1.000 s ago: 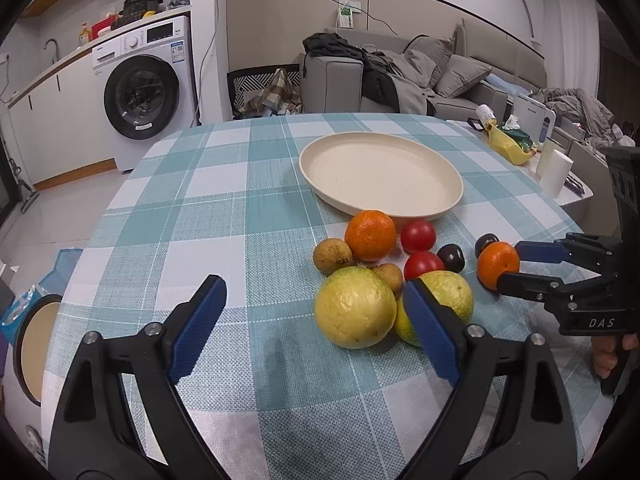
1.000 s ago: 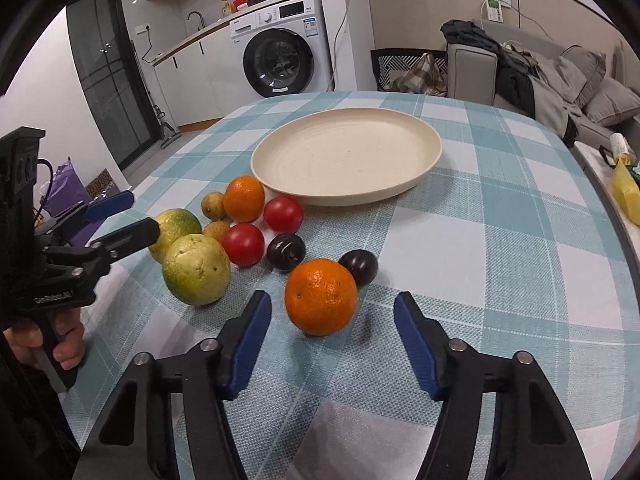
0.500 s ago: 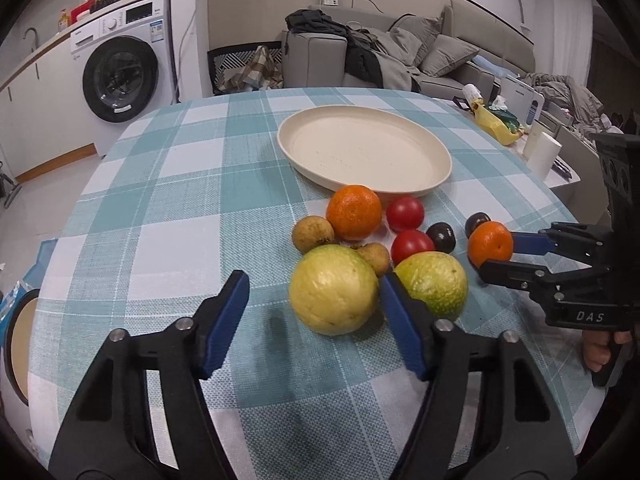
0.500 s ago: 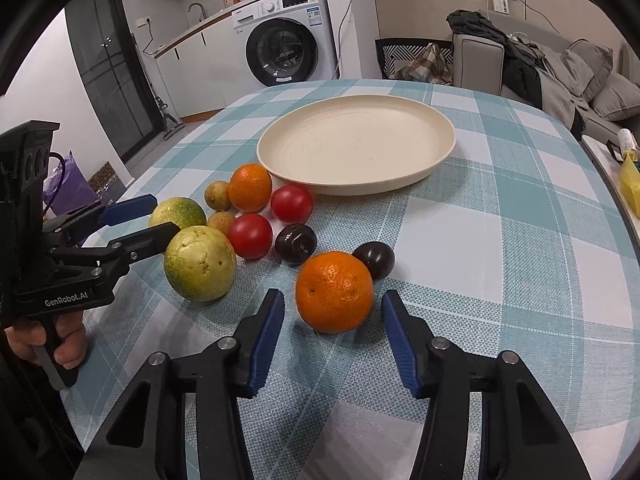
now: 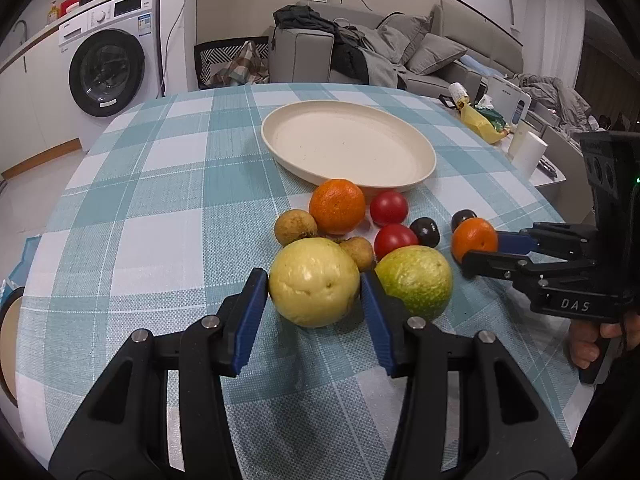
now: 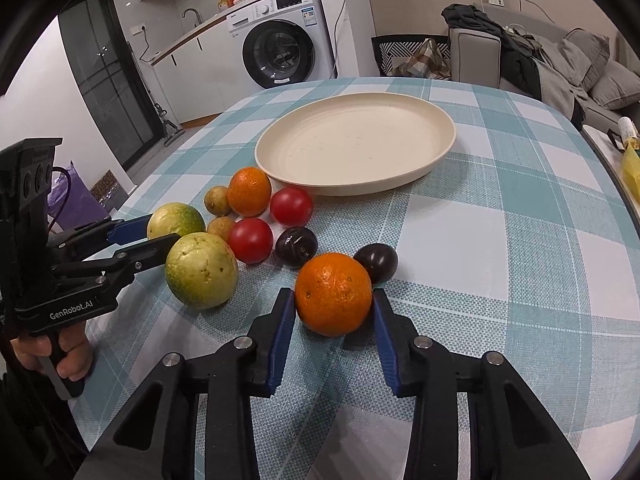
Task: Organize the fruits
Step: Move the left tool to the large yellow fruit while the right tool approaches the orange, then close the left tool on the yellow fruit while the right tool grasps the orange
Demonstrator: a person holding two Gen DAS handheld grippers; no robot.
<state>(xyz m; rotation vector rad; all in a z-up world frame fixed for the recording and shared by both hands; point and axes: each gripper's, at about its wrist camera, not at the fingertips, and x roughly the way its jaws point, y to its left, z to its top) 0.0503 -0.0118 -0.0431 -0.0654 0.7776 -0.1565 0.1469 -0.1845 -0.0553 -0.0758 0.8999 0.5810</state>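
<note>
My left gripper (image 5: 314,280) straddles a big yellow-green fruit (image 5: 314,282) on the checked tablecloth. Its jaws are closing, and both blue pads touch the fruit's sides. My right gripper (image 6: 334,298) has its jaws closing on an orange (image 6: 333,294), with the pads against it. Behind them lie a greener fruit (image 5: 414,282), a second orange (image 5: 337,206), two tomatoes (image 5: 389,208), two dark plums (image 6: 296,246) and two small brown fruits (image 5: 295,227). The cream plate (image 6: 360,188) beyond holds nothing.
A round table (image 5: 160,208) carries everything, and its near edge runs just below both grippers. A washing machine (image 5: 108,68) stands at the back left and a sofa (image 5: 400,52) behind. A low side table (image 5: 528,152) with a paper roll is at the right.
Both pairs of jaws have narrowed from wide open until the pads meet their fruit. The left gripper has slid forward around the yellow-green fruit; the right one has stayed by the orange.
</note>
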